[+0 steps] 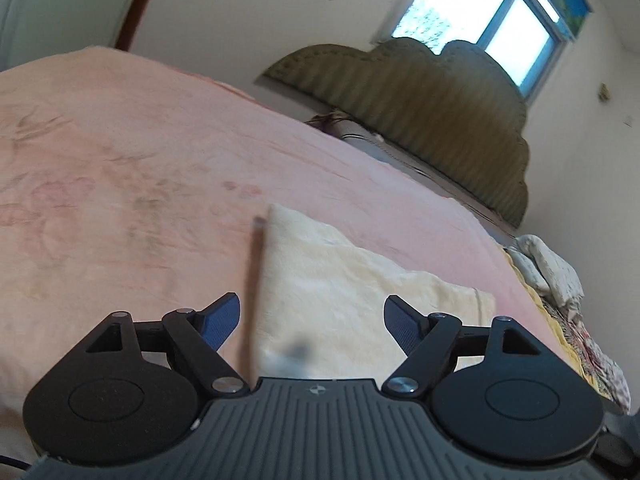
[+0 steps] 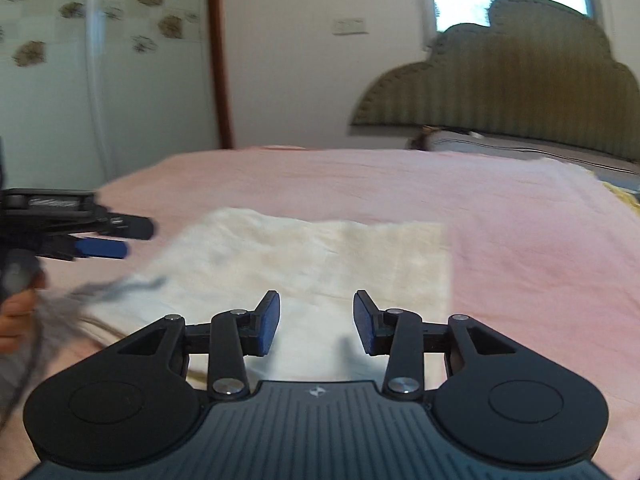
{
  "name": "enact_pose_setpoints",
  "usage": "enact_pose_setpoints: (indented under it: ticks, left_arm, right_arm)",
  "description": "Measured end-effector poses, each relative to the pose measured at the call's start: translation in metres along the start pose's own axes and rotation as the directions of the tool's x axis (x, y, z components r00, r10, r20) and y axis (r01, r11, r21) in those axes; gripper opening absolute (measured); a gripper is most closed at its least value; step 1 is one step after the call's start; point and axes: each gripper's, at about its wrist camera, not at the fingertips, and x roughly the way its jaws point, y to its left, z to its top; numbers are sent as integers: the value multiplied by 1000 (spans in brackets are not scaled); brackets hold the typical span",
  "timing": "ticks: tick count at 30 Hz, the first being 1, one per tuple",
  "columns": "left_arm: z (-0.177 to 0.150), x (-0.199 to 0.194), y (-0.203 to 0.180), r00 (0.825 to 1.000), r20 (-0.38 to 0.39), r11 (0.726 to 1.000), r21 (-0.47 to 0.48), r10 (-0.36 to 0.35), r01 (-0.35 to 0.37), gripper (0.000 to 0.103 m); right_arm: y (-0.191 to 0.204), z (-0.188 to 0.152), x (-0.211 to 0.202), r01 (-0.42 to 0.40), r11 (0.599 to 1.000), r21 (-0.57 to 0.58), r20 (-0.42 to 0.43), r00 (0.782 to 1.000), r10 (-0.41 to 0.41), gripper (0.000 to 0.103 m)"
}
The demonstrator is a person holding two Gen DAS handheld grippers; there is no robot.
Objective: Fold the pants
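The cream pants [image 2: 304, 264] lie folded into a flat rectangle on the pink bedsheet [image 2: 400, 184], near its close edge, which we read as the fold being done. Our right gripper [image 2: 316, 322] hangs just above them, jaws parted on nothing. Our left gripper [image 1: 312, 320] is spread wide and empty too (a grey drawstring [image 2: 120, 288] trails loose beside it).

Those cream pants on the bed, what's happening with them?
A person is folding them with two hand-held grippers. The cream pants lie flat on the pink bedspread, looking already folded into a rectangle. The left gripper and right gripper both hover over them, jaws open, holding nothing.
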Motion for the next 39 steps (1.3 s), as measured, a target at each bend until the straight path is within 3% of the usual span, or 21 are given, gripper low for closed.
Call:
enact_pose_setpoints:
  ticks: [3,5,7,11,13,19,22,26,36,39]
  left_arm:
    - [-4,3,5,998,-61,999,26,25,-23,81]
    - [-13,11,3,991,-123,995,91,49,-38,81]
    - [-20,14,4,990,-132,994,106,44,-30,81]
    - [-13,24,10,987,-160,998,56,-26,35,82]
    - [-10,31,14,984,-171,998,25,-49,54,83]
    - [-10,36,2,985,-145,992,103,91,-76,85]
    - [-13,37,-5,982,-123,980,159,143,-123,90]
    - [-15,36,-9,979,-113,972,185,170,-148,93]
    - [-15,39,-12,977,-112,966,206,182,-156,99]
    - [-13,41,-11,979,-123,963,237,162,-130,98]
  right_arm:
    - [29,2,14,-89,993,-75,-22,996,88,42]
    - [40,-5,30,-80,989,-126,-89,994,69,50]
    - [41,-16,40,-71,986,-150,-133,990,51,51]
    - [13,-11,19,-127,992,-11,-72,989,126,56]
    - [-11,-8,11,-91,994,59,-44,995,94,58]
    - [-81,-14,8,61,966,250,-72,996,-44,58]
    - [-98,-24,10,95,945,313,-88,994,-71,59]
    - [-98,-35,14,86,932,351,-78,995,-63,77]
    - [-99,-39,19,74,927,368,-73,996,-51,82]
    - [-103,-38,19,58,925,377,-70,997,-34,83]
